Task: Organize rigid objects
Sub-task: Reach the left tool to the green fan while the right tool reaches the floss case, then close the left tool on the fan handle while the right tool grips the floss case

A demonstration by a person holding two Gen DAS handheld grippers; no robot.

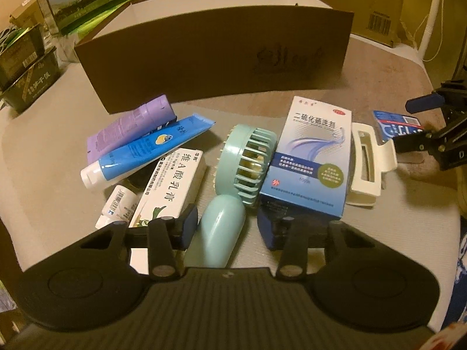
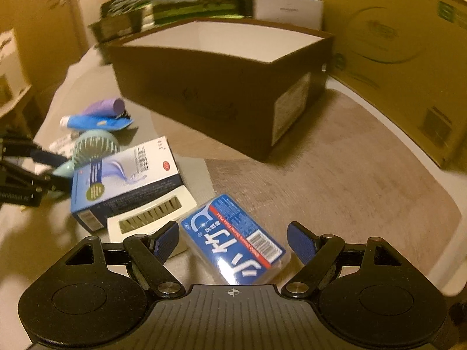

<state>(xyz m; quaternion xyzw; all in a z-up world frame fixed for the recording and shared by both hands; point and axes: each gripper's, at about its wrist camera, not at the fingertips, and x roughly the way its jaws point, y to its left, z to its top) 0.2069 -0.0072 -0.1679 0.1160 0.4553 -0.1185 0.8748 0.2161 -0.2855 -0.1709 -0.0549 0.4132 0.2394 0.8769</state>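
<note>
Left wrist view shows my left gripper (image 1: pixel 223 227) low over the pile, its fingers (image 1: pixel 188 227) narrowed to either side of the mint hand fan (image 1: pixel 248 163), whose handle lies between them; the view is too cramped at the tips to tell, but I don't think the pads are pressing on it yet. The fan lies on the desk (image 1: pixel 43 180) between a white carton (image 1: pixel 167 186) and a blue medicine box (image 1: pixel 309 160), in front of the open brown box (image 1: pixel 216 58). From the right wrist, my right gripper (image 2: pixel 233 242) hovers with fingers (image 2: pixel 302 243) wide, straddling the blue floss pack (image 2: pixel 233 239) beside the cream hair clip (image 2: pixel 151 213). I judge this the grasping step for both hands. Next, each must close squarely, lift clear of its neighbours, and carry into the brown box.
</note>
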